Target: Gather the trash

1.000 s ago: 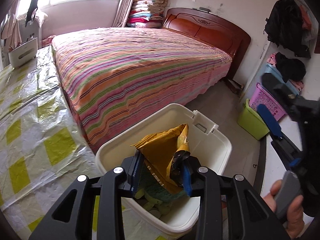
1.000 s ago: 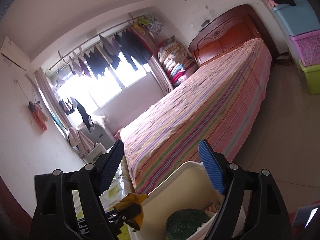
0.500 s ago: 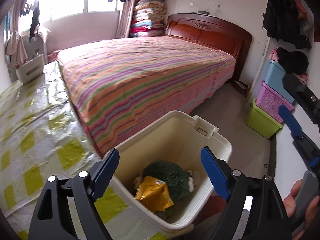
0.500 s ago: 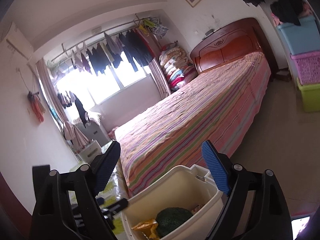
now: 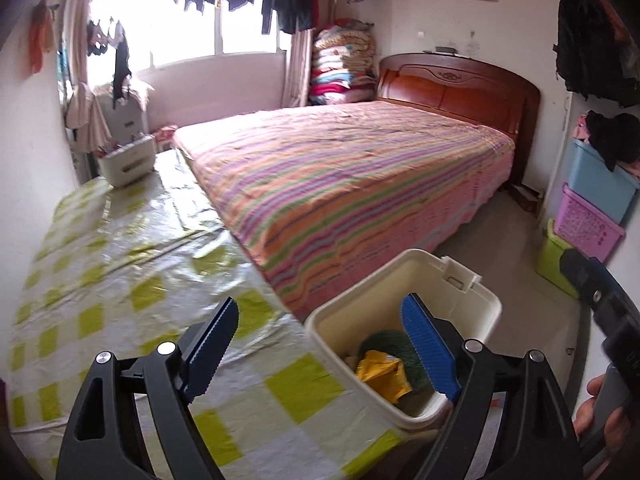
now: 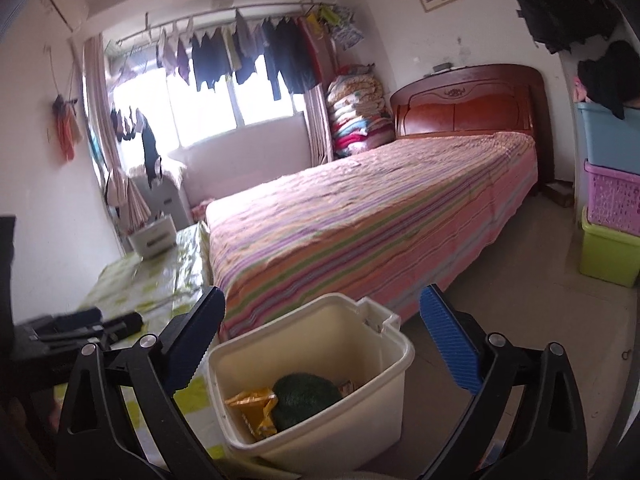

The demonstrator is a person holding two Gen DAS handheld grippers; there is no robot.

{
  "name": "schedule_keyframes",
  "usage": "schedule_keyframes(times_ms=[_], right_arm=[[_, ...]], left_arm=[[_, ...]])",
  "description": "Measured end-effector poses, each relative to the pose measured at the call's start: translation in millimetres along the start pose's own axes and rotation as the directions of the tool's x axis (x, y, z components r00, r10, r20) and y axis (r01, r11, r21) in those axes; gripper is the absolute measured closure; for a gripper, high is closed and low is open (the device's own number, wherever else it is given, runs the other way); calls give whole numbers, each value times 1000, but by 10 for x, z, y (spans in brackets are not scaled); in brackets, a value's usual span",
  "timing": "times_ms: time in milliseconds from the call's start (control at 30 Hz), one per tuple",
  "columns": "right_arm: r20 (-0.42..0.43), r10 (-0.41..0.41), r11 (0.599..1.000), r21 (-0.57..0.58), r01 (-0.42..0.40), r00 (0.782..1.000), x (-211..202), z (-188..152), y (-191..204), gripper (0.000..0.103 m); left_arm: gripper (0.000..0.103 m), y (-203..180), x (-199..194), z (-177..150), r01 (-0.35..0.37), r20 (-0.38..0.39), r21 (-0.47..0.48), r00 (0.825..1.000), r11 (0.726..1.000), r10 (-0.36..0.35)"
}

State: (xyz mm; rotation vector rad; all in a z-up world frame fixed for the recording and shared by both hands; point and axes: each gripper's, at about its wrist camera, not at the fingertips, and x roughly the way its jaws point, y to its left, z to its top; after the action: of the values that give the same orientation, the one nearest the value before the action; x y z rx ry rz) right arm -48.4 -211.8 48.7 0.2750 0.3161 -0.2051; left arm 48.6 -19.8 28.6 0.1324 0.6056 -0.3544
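Observation:
A cream plastic bin stands beside the table, and it also shows in the right wrist view. Inside lie a crumpled yellow wrapper and a dark green round thing. My left gripper is open and empty, above the table edge and the bin's near rim. My right gripper is open and empty, above the bin. The left gripper shows as a dark shape at the left of the right wrist view.
The table has a yellow-checked plastic cover, with a white box at its far end. A striped bed lies beyond the bin. Stacked blue, purple and green crates stand at the right wall. The floor lies between bed and crates.
My left gripper opened and let the yellow wrapper fall into the bin, then drew back and up. The right gripper also pulled back and stayed open.

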Motion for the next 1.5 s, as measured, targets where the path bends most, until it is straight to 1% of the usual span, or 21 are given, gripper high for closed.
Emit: schedule_keyframes(times_ms=[100,167,267,433,533,833,1267,1500], right_arm=[[-31,8,1000,-18,-8,1000,27,-55,123,7],[-45,10,999,-32,-11,999,39,-72,197,7],[-55,13,999,-48,-16,998,28,-45,282,7],[-61,17,998,-58,-21,998,-28,65,347,7],[-65,18,998,-62,-22,998,-31,114,355,7],[-83,28,998,-60,-33,996,-2,111,375,7],[-102,39,998,-50,-44,994,32,104,378,7],[-104,38,998,-47,-43,994,42,93,380,7]], left_arm=[[22,43,-92,0,-35,5,16,999,999,35],[22,83,-137,8,-45,7,18,999,999,45],[22,126,-186,24,-64,10,17,998,998,64],[22,169,-261,46,-74,23,14,997,997,74],[22,188,-303,56,-71,28,8,997,997,71],[22,235,-376,85,-67,40,-11,997,998,68],[22,294,-388,107,-47,29,-34,998,998,48],[22,268,-385,114,-46,31,-28,998,999,47]])
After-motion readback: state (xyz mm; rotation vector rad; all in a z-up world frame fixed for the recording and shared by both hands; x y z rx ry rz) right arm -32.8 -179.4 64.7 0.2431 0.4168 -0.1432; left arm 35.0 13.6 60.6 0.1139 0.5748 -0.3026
